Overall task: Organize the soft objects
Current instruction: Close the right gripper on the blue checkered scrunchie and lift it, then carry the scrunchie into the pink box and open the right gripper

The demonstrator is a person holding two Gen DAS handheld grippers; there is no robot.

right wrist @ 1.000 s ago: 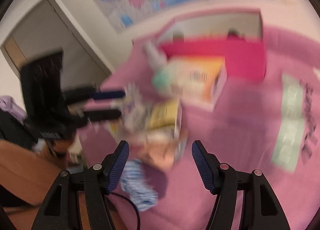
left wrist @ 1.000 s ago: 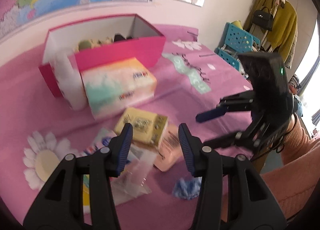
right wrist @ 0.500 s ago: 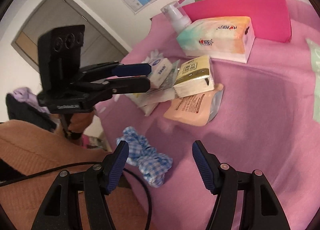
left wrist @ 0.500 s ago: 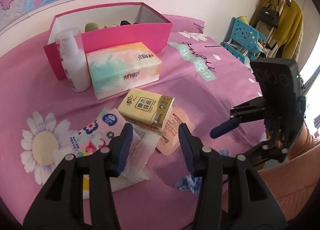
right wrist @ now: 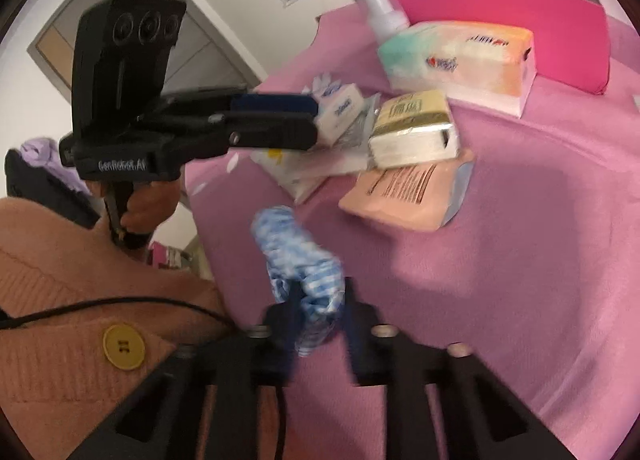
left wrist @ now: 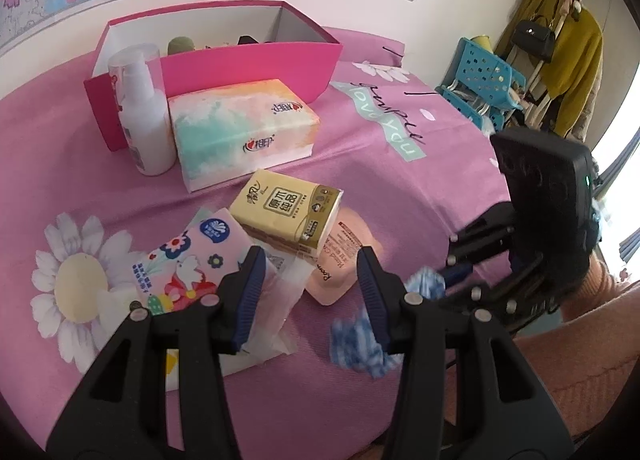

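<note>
Right gripper (right wrist: 318, 310) is clamped on the blue-and-white checked scrunchie (right wrist: 298, 256); its jaws have just been closing, with the cloth bunched between them. The scrunchie sits at the near edge of the pink bedspread (right wrist: 520, 240), close to the person's orange sweater (right wrist: 60, 260), and most of it sticks out forward past the fingertips. In the left wrist view it also shows just right of the left gripper's own right finger.

The key relation is that the pink box (left wrist: 248, 60) lies at the far side of the bed, ahead of the right gripper, beyond the tissue box (left wrist: 240, 132) and the spray bottle (left wrist: 144, 112). Likely that is the drop spot, since it already has things in it. The path would have to go up and over the yellow tissue pack (left wrist: 288, 212) and the peach pouch (left wrist: 344, 256). The right hand is the one holding the scrunchie, so it makes the carry.

Left gripper (left wrist: 310, 292) is partly open and holds nothing. It hovers above the clear plastic wrapper (left wrist: 288, 292) and the floral tissue pack (left wrist: 188, 256); contact not clear.

The scrunchie is soft and blurred here, so how deep the grip is can't be told. It may slip if only an edge is caught.
</note>
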